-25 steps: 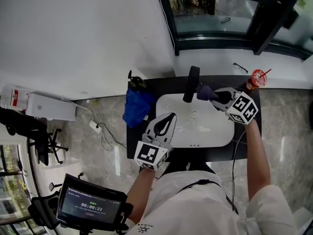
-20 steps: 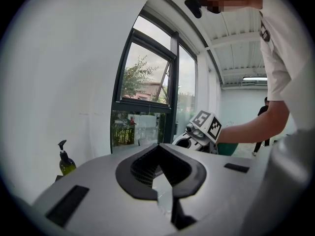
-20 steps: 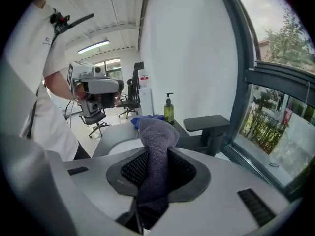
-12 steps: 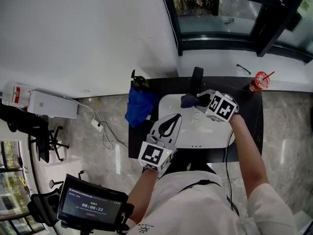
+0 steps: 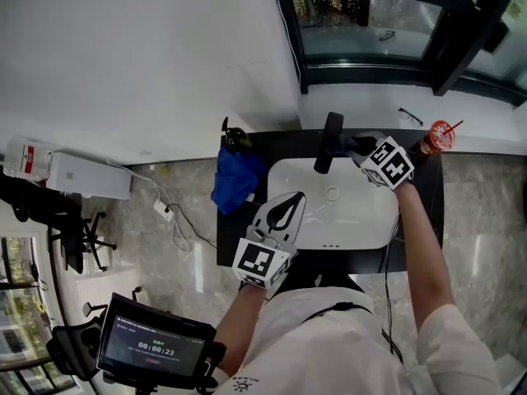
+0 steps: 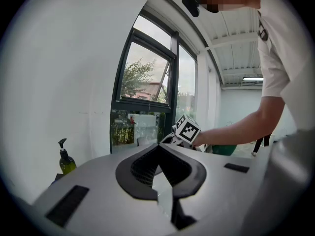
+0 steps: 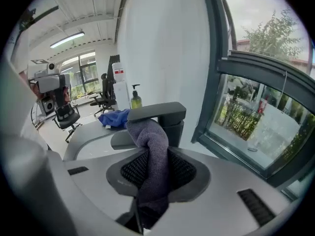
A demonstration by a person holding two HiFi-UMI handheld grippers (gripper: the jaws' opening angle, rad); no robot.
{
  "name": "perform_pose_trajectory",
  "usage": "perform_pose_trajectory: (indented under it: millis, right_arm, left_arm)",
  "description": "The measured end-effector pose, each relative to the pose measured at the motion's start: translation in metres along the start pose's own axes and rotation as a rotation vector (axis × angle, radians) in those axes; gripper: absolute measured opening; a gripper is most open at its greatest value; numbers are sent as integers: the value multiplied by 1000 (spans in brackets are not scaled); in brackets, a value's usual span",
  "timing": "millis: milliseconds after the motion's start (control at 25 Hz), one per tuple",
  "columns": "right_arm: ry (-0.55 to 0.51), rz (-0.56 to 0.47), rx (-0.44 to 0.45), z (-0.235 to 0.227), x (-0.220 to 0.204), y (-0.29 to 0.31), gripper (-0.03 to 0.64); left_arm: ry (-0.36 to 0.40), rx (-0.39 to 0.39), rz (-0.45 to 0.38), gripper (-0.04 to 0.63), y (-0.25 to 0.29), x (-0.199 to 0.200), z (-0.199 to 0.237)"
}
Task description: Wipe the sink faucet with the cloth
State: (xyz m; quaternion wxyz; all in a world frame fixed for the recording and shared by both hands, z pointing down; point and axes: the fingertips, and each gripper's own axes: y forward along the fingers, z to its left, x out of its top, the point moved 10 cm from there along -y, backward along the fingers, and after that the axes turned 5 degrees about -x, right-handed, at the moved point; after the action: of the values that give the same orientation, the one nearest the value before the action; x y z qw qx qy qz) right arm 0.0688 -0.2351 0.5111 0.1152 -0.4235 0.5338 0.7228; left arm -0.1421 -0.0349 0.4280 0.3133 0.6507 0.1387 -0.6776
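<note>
Head view: high, steeply down; faucet (image 5: 329, 142) at sink's (image 5: 362, 220) 12 o'clock.
Left gripper view: low, level, facing window (image 6: 142, 97).
Right gripper view: close on faucet; window at 3 o'clock.
Shared: window, probably bottle (image 6: 66, 160).

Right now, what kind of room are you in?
Probably a wash corner in an office: a white sink with a dark faucet sits by a window, a soap bottle stands beside it, and office chairs stand nearby.
</note>
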Motion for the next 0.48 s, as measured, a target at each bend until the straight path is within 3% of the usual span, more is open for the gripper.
perform_pose_trajectory:
  millis: [320, 480]
  right_arm:
    - [147, 17, -153, -23, -48, -26, 101]
    - [105, 89, -99, -5, -70, -18, 101]
  left_arm:
    - [2, -8, -2, 0, 1, 1, 0]
    - [2, -15, -4, 0, 3, 2, 0]
